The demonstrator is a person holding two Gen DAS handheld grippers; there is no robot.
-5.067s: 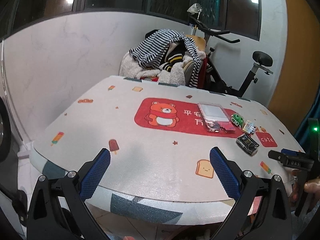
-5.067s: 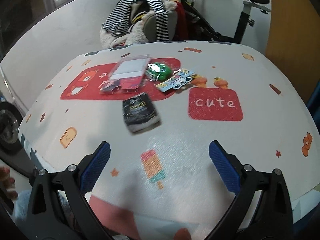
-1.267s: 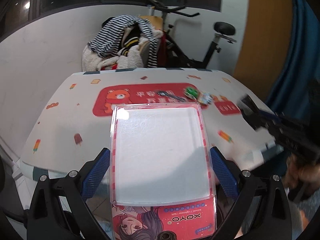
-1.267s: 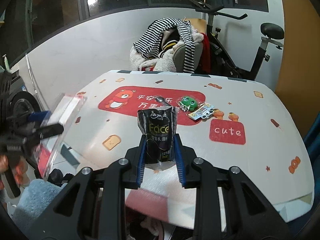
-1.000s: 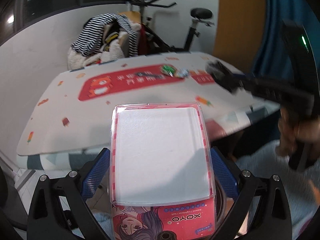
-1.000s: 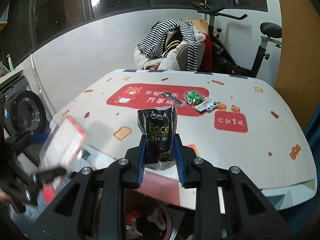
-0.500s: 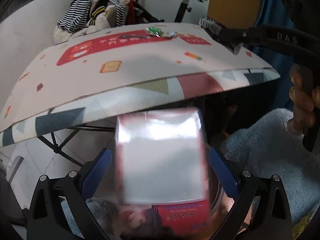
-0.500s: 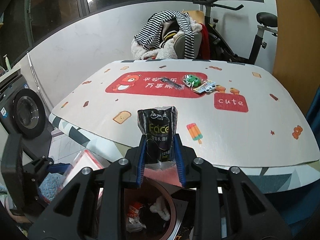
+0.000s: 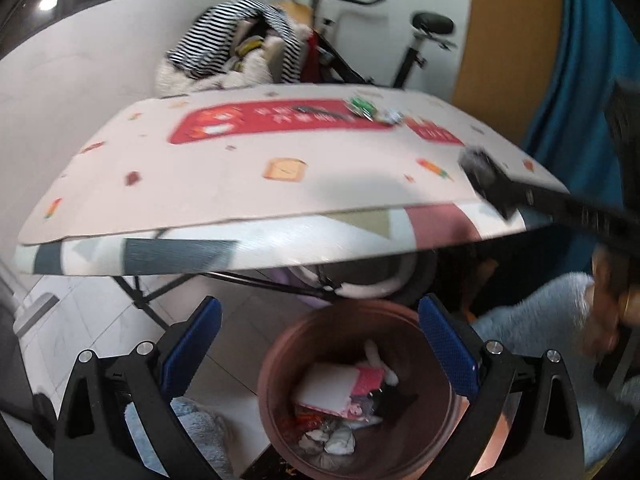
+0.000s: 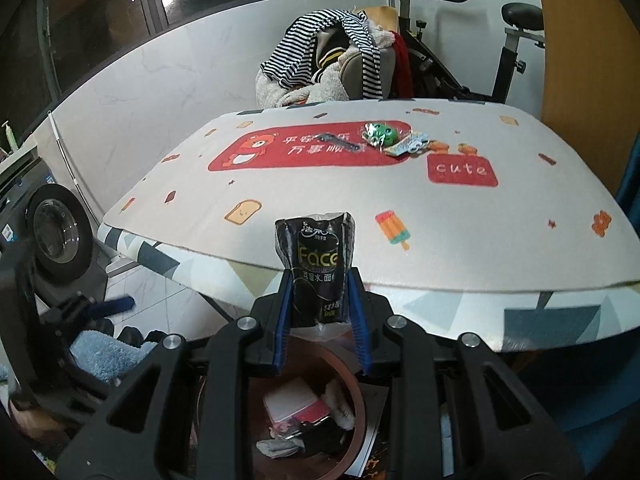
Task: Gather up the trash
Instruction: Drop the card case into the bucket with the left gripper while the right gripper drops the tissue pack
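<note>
Standing under the counter (image 10: 440, 208) edge is the brown bin (image 10: 356, 396), and everything here sits around it. Right above the bin, the right claw (image 10: 320, 312) is clamped on the black packet (image 10: 316, 264), which stands tall, top end up, straight over the bin's mouth. Beside it, the left claw (image 9: 320, 340) is wide apart and empty, also above the bin. Inside the bin lies the pink box (image 9: 336, 392).

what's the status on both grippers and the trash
Left hand-held gripper open, empty, above bin. Right hand-held gripper shut on black tissue pack, over bin. Nothing in the way.
</note>
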